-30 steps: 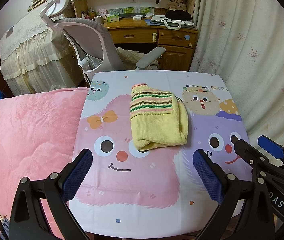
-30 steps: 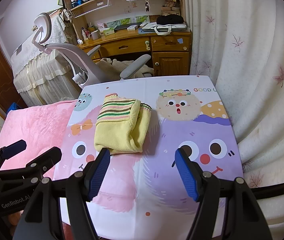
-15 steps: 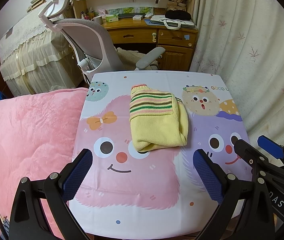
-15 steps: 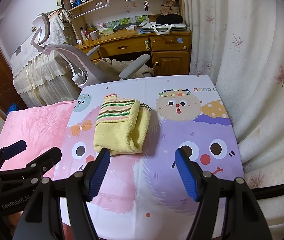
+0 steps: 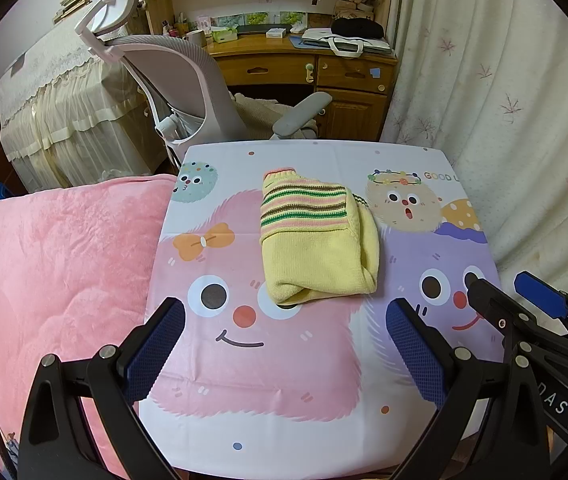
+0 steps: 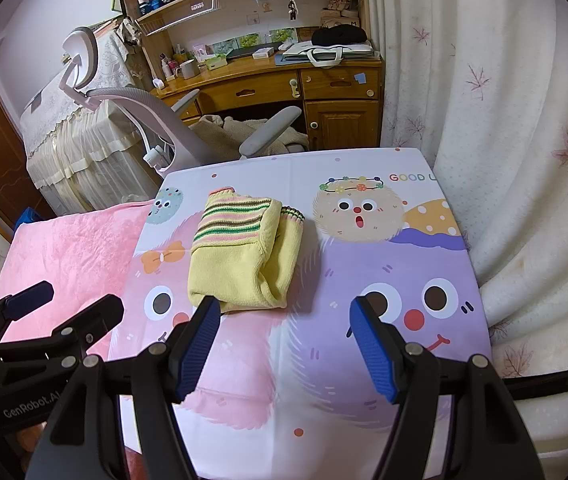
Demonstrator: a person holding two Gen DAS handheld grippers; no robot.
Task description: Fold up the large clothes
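Bedroom: curtain [image 5: 496, 92] drawn on the right, wooden desk [image 5: 304, 64] at the back with an office chair [image 5: 172, 80] pushed against the far edge of the work area.
Pink blanket [image 5: 60, 264]: spread on the left, butting up against the tabletop, out of the folding zone.
Tabletop [image 5: 252, 380]: under a cartoon-monster cloth, near half bare, so there's room to work.
Sweater [image 5: 316, 244]: yellow knit with a striped band, already folded into a compact bundle, sitting mid-table slightly toward the far side; looks like the folding is essentially done.
Left hand-held gripper [image 5: 284, 344]: pads spread wide, nothing between them, hanging over the near edge just short of the bundle, I'd say released on purpose to leave the fold undisturbed.
Right hand-held gripper [image 6: 284, 344]: likewise released and empty, its left pad overlapping the bundle's near corner in the right wrist view; touching or not, I cannot tell.
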